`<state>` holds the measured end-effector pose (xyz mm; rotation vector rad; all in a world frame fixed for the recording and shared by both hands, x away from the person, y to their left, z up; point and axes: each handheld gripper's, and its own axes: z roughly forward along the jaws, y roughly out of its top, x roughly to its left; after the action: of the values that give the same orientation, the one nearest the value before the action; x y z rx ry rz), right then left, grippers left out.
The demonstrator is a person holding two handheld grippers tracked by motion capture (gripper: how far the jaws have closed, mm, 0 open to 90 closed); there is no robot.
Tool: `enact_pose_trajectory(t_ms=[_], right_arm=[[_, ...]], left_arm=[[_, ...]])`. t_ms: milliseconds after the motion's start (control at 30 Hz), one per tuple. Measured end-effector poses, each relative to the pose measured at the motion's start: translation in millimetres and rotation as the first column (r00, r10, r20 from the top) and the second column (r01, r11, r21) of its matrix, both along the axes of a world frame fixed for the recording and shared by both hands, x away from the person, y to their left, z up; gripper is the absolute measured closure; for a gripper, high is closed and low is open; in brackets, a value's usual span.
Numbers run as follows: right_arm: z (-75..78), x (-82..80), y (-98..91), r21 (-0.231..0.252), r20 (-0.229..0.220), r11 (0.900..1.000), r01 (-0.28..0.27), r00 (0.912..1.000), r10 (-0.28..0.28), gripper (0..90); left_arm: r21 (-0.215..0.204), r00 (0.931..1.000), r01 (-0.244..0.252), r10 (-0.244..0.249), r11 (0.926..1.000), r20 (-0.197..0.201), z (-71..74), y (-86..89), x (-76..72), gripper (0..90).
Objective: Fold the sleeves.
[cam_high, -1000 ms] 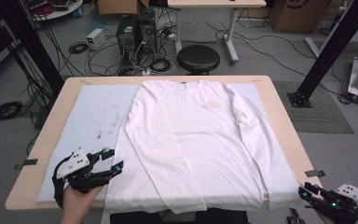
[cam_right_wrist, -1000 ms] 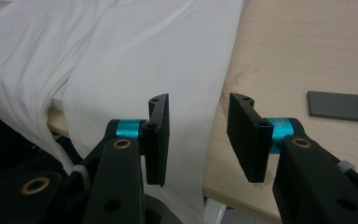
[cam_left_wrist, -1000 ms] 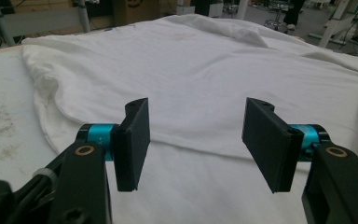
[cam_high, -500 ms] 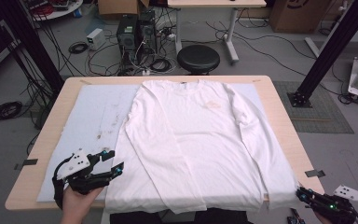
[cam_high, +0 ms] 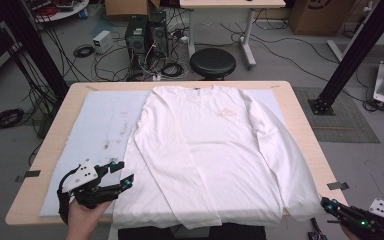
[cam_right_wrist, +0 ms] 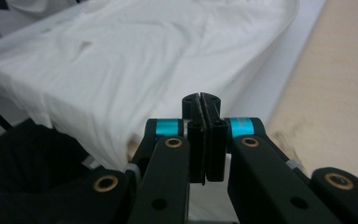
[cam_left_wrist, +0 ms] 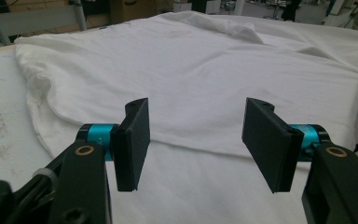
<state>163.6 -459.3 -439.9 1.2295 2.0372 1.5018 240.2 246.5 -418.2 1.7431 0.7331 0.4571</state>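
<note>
On the table (cam_high: 300,107) | white shirt (cam_high: 215,150) flat (long-sleeved) | left gripper (cam_high: 122,176) jaws wide, empty | right gripper (cam_high: 326,203) jaws closed, empty

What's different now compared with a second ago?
The right gripper has just been closing its jaws; they now meet with nothing between them, just off the table's near right corner. The left gripper kept its place, jaws open over the white shirt, which lies flat as before.
</note>
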Motion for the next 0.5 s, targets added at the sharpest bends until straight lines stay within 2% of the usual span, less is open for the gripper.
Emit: enact_pose_trajectory(t_ms=[133,300,367,500], right_arm=[[18.0,0.5,15.8,0.044,0.042,0.9979,-0.047,0.9981,0.045,90.0],[43.4,8.1,52.3,0.041,0.082,0.9914,-0.124,0.9893,0.121,90.0],[53.5,11.5,70.3,0.033,0.101,0.9864,-0.161,0.9824,0.157,90.0],[71.4,18.2,108.5,0.016,0.143,0.9704,-0.241,0.9611,0.236,90.0]], left_arm=[[0.000,1.0000,-0.002,0.002,1.0000,-0.005,-0.5,-0.1,0.0,41.7],[0.002,1.0000,0.004,-0.004,1.0000,-0.007,-0.4,-1.9,-0.3,41.7],[0.002,1.0000,0.007,-0.007,1.0000,-0.006,-0.4,-2.1,-0.4,41.7],[-0.001,0.9999,0.005,-0.005,1.0000,-0.009,-0.4,-1.2,-1.1,41.7]])
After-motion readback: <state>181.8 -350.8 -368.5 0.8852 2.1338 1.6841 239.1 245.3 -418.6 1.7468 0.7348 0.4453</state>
